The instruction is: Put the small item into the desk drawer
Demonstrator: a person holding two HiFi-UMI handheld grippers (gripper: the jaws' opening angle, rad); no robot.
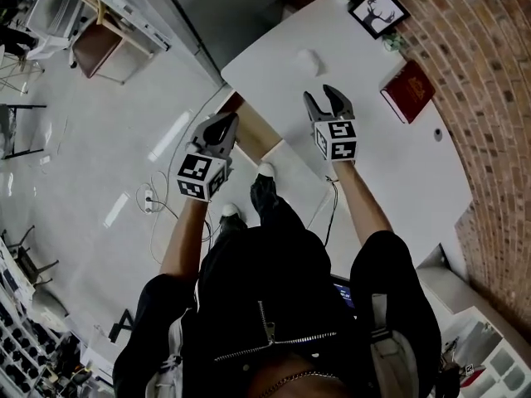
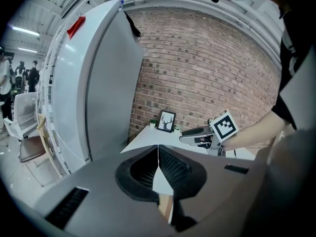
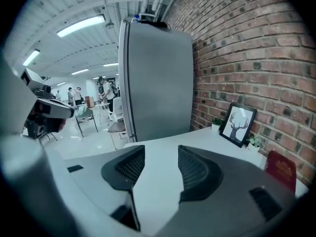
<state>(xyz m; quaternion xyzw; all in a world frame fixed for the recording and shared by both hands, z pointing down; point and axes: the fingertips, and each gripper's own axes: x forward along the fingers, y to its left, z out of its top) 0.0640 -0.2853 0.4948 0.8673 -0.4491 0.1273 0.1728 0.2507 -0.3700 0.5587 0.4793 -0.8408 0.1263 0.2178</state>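
A small white rounded item (image 1: 309, 59) lies on the white desk (image 1: 390, 164), toward its far end. My right gripper (image 1: 318, 92) hovers just short of it, open, with only bare desk top showing between its jaws (image 3: 161, 148); the item itself does not show in the right gripper view. The desk drawer (image 1: 255, 131) stands pulled out at the desk's left edge, its brown wooden inside showing. My left gripper (image 1: 231, 118) is shut with nothing in it, right beside the drawer; its tips (image 2: 158, 146) meet, with a strip of the wood visible below them.
A red book (image 1: 408, 90) lies at the desk's right side by the brick wall. A framed deer picture (image 1: 378, 9) and a small plant (image 1: 392, 41) stand at the far corner. A tall grey cabinet (image 3: 158, 83) rises past the desk's end. Cables (image 1: 158, 197) trail on the floor.
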